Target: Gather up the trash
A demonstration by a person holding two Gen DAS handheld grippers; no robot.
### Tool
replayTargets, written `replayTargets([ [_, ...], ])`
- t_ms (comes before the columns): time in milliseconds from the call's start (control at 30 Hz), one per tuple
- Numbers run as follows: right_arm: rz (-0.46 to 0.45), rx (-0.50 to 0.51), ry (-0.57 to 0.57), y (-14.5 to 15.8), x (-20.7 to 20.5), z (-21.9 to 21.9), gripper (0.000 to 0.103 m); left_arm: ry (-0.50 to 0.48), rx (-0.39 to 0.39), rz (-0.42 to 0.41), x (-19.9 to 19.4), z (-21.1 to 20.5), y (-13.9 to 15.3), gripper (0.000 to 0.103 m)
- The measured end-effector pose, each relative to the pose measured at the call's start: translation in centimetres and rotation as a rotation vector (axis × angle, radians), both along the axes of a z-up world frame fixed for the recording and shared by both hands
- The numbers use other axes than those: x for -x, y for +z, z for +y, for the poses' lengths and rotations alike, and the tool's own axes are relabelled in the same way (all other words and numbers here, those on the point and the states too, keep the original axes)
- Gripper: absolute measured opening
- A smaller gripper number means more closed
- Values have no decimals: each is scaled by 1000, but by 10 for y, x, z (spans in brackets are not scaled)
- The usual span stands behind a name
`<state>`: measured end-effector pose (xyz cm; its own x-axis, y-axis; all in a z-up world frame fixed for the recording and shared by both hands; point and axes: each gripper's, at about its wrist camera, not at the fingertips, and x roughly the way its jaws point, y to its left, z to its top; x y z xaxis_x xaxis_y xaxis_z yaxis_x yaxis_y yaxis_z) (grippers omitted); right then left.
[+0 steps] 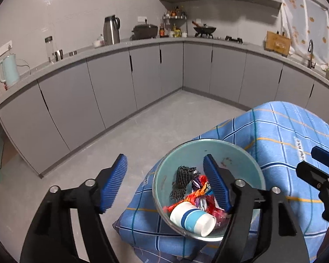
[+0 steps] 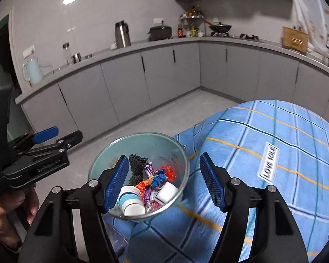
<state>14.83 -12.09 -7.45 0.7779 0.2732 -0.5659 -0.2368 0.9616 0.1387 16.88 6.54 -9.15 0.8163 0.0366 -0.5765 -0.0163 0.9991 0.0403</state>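
Two paper cups, one bowl.

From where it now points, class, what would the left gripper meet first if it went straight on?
Probably the bowl: its near-left rim lies between the open fingers of the left gripper, and the right finger already overlaps the bowl. Depth is unclear; it might pass over to the floor.

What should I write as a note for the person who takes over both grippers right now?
Left gripper: open, holds nothing; one finger hangs over the bowl.
Right gripper: open, holds nothing; the bowl's rim sits between its fingers.
Bowl stands on the blue cloth, at its edge.
Done: cup, wrappers and black net lie in the bowl.
Left: no other trash is seen on the cloth; look beyond these views before you stop.
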Motion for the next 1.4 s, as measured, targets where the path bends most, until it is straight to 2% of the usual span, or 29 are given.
replayTargets([
  [100,-44,-8,-19,9,23,-4,73,-2,7,-21,17,1,9,76],
  [300,-96,-14,-19,24,43,-7,73,-11,0,-76,36,-2,27,83],
  [433,-117,-22,-18,31,46,-9,73,-13,1,-94,44,-2,35,83],
  [1400,-133,-37,-15,39,52,-10,73,-8,9,-119,52,0,47,84],
])
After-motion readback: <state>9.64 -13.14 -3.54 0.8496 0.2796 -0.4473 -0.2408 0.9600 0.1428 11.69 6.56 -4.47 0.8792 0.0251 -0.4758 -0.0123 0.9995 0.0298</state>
